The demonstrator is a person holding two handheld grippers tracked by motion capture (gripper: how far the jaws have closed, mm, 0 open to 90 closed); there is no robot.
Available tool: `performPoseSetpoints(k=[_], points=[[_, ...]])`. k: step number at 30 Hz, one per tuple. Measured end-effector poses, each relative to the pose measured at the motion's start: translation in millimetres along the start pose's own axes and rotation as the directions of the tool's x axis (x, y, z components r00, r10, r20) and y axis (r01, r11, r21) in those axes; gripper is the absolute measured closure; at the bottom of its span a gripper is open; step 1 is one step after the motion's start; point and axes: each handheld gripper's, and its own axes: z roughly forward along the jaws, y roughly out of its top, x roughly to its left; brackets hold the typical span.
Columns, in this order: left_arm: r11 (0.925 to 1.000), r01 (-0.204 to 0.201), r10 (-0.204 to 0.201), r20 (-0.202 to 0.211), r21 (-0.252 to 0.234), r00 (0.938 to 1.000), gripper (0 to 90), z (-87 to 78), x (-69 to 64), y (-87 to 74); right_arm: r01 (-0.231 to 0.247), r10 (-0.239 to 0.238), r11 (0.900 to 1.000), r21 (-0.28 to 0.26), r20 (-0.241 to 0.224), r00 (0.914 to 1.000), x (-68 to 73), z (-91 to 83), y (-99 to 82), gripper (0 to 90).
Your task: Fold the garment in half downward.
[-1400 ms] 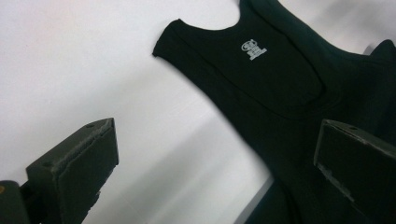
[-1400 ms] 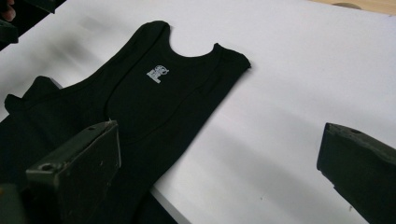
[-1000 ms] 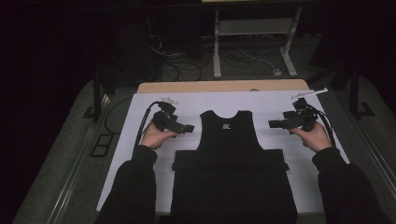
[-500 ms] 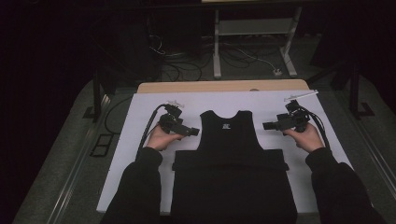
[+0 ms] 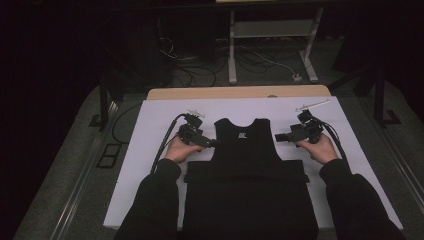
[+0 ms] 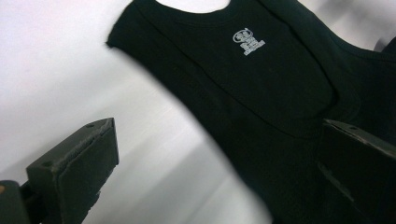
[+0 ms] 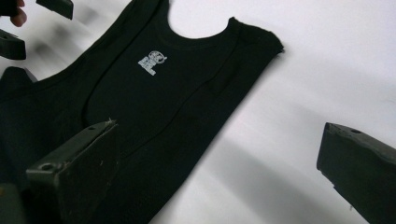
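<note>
A black tank top (image 5: 245, 150) lies flat on the white sheet (image 5: 150, 130), neck to the far side, its lower part folded up into a wide band. My left gripper (image 5: 212, 143) is at the top's left armhole edge and stands open; in the left gripper view (image 6: 217, 135) its jaws straddle that edge of the top (image 6: 261, 74), near a small white logo (image 6: 249, 41). My right gripper (image 5: 278, 137) is open at the right armhole edge. In the right gripper view (image 7: 219, 135) its jaws straddle the cloth edge (image 7: 177, 79).
The sheet covers a wooden table whose far edge (image 5: 240, 92) is bare. Behind it are floor cables and a metal stand (image 5: 270, 30). The left gripper (image 7: 28, 23) appears at the top left of the right gripper view.
Both grippers have moved inward from the sides, toward the tank top's armhole edges, and a little farther from the person. Both stay open.
</note>
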Motion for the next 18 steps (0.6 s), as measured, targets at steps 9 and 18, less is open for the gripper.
performPoseSetpoints(k=[9,18], points=[[0.9995,0.014,-0.014,0.004,0.028,0.9999,0.0,9.6,-3.1,2.2,0.011,-0.011,0.9996,0.025,0.002,0.9999,5.4,11.0,4.2,0.0],[0.9981,0.016,-0.016,0.011,0.06,0.9998,2.0,18.4,-5.7,5.9,0.029,-0.03,0.9982,0.052,0.004,0.9996,12.4,23.9,10.8,0.0]])
